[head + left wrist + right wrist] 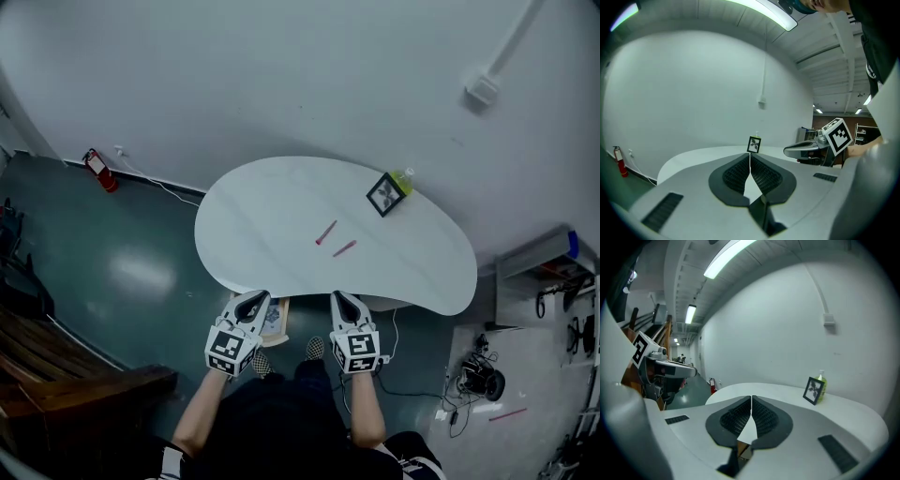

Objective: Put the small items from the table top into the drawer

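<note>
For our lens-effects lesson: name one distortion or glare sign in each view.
Head view: soft glare patch on the floor. Left gripper view: ceiling lamp blown out, corners black. Right gripper view: light strip curved, wall bulging.

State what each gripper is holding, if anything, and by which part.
Nothing is held: the left gripper and right gripper have jaws shut, empty. Two pink sticks lie on the table.
</note>
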### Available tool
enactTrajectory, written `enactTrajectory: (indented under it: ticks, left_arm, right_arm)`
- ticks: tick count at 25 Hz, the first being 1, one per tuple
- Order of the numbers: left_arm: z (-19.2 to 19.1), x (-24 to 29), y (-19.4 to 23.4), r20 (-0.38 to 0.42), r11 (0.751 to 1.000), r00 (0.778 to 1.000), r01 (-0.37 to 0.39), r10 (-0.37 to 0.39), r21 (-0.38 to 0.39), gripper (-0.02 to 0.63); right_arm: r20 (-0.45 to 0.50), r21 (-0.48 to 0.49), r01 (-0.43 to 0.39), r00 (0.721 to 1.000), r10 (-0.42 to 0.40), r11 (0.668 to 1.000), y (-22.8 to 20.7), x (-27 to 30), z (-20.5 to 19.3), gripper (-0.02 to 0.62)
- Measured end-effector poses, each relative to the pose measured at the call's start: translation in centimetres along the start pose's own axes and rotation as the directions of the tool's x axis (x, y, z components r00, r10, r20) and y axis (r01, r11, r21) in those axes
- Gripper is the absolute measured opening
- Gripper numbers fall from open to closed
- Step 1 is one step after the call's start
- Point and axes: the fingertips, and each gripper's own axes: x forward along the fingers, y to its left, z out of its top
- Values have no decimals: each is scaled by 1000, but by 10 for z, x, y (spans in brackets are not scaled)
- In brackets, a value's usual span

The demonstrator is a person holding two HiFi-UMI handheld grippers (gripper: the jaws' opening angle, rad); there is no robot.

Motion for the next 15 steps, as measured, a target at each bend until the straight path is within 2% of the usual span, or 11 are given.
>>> enactTrajectory:
  ticks: [6,15]
  left_arm:
    - [2,60,-35,-38,998,997,63,-62,14,21]
    - [-4,165,-76,-120,996,989,83,-81,12,22]
  right_arm:
    - [-21,48,81,997,-80,996,-74,-11,-21,32]
    - [-62,73,82,995,-77,994,-174,-3,-45,32]
